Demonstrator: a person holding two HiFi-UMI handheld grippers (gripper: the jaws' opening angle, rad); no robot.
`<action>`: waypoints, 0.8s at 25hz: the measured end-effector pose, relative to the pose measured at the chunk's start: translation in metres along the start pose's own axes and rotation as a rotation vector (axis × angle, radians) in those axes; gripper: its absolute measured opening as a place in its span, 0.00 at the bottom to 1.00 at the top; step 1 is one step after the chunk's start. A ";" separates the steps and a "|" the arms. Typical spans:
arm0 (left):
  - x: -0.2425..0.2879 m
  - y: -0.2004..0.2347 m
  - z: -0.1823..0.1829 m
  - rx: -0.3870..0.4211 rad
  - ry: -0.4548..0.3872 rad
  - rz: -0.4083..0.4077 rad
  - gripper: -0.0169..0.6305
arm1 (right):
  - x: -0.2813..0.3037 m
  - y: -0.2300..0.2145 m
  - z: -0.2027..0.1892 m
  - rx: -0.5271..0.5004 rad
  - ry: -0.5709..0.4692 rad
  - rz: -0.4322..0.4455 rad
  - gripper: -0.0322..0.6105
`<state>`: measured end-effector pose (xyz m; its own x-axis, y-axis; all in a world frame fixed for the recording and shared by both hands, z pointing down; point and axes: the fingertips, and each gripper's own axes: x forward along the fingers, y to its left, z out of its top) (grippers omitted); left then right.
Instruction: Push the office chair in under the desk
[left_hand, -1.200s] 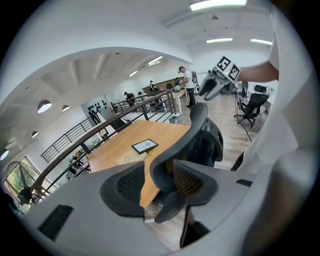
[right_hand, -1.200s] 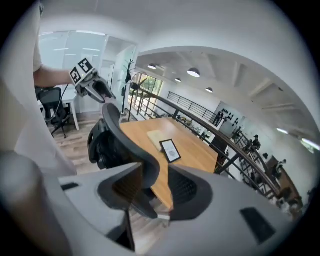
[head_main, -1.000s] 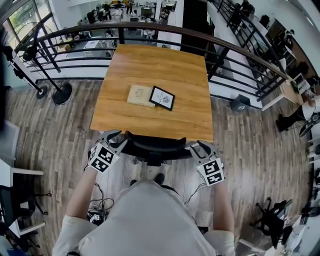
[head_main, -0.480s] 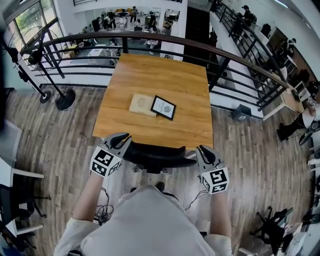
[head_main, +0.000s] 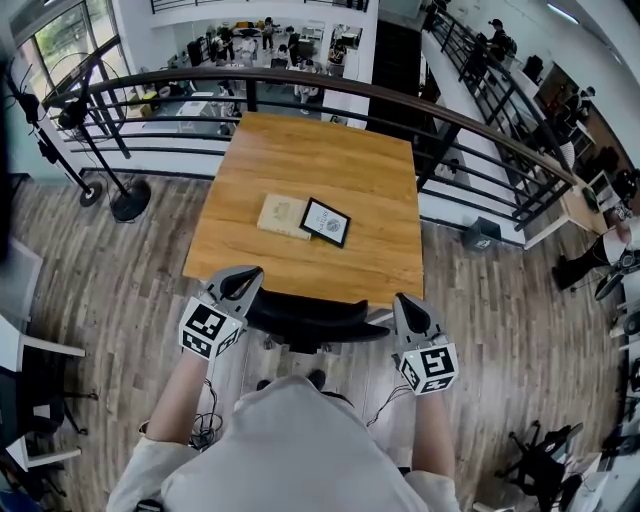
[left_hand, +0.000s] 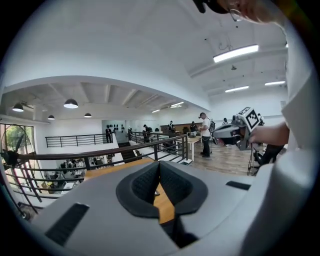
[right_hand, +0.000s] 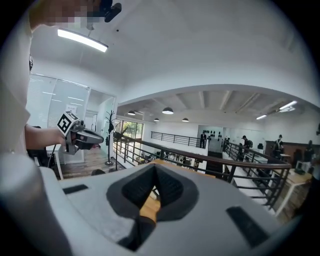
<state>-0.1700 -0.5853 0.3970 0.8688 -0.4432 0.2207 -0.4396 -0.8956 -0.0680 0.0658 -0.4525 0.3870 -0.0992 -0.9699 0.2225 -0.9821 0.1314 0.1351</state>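
Note:
The wooden desk (head_main: 330, 160) stands ahead of me against a railing. The black office chair's backrest (head_main: 305, 318) sits just at the desk's near edge, with the seat hidden under it. My left gripper (head_main: 247, 278) is at the backrest's left end and my right gripper (head_main: 405, 305) at its right end; both point toward the desk. In the left gripper view the left gripper (left_hand: 160, 167) has its pads together with nothing between them. The right gripper (right_hand: 154, 172) in its own view is likewise shut and empty. I cannot tell whether either touches the backrest.
A tan book (head_main: 281, 216) and a black-framed tablet (head_main: 326, 222) lie on the desk. A curved railing (head_main: 300, 80) runs behind it. A stand with a round base (head_main: 127, 197) is at the left, cables (head_main: 203, 420) lie on the floor, and black equipment (head_main: 545, 445) is at the lower right.
Both grippers' jaws have gone from spread to shut while staying at the two ends of the backrest. The view has shifted slightly.

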 end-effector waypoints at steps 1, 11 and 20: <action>0.000 -0.001 0.001 0.000 -0.004 -0.005 0.02 | 0.000 0.000 0.000 -0.001 -0.003 -0.003 0.05; 0.006 -0.008 0.000 -0.013 -0.013 -0.018 0.02 | -0.002 0.000 -0.005 0.017 -0.005 0.001 0.05; 0.011 -0.007 -0.004 -0.030 -0.008 -0.020 0.02 | -0.004 -0.004 -0.005 0.018 -0.004 -0.007 0.05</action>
<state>-0.1581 -0.5836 0.4037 0.8793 -0.4256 0.2136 -0.4286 -0.9028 -0.0347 0.0711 -0.4482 0.3908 -0.0924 -0.9715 0.2181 -0.9854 0.1206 0.1197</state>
